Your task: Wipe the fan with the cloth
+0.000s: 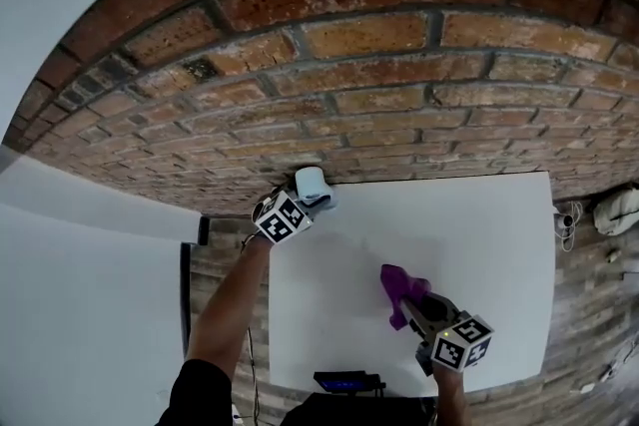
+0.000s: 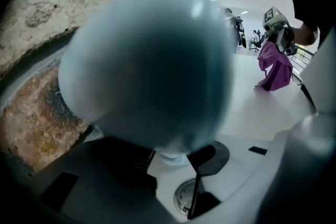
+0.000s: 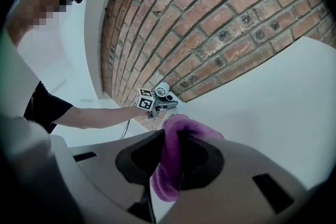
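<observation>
A brick wall (image 1: 399,65) backs the white surface (image 1: 479,244). The left gripper (image 1: 319,202) has its jaws spread wide with the small pale fan (image 1: 311,181) between them. Well apart from it, the right gripper (image 1: 414,306) is clamped on a purple cloth (image 1: 397,286) that droops from its jaws.

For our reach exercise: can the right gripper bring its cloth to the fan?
Probably yes: nothing stands on the table between cloth and fan, though the left gripper crowds the fan.
</observation>
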Action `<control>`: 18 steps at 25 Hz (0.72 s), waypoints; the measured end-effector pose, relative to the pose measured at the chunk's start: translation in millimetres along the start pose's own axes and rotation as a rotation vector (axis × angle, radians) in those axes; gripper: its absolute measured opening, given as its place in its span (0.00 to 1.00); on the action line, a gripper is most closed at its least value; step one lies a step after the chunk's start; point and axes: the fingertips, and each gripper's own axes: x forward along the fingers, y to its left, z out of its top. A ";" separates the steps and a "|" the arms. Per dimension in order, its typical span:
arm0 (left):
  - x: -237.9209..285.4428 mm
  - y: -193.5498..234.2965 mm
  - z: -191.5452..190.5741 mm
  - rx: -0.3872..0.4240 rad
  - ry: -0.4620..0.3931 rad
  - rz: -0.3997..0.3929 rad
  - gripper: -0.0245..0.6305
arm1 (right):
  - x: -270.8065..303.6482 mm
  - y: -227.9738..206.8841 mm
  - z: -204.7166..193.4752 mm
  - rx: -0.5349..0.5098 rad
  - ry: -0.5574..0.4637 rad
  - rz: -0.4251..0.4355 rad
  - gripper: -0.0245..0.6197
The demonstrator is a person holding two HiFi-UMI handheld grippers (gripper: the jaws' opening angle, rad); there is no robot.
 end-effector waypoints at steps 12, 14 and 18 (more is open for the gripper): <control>-25.7 -23.8 -30.8 -0.439 -0.055 0.179 0.37 | 6.4 13.5 0.7 0.012 0.002 0.063 0.14; -27.7 -46.7 -24.3 -0.508 -0.078 0.155 0.37 | 4.8 17.1 4.1 0.040 -0.018 0.087 0.14; -45.9 -97.9 17.5 -0.572 -0.197 0.046 0.37 | -3.7 27.4 19.6 0.152 -0.108 0.170 0.14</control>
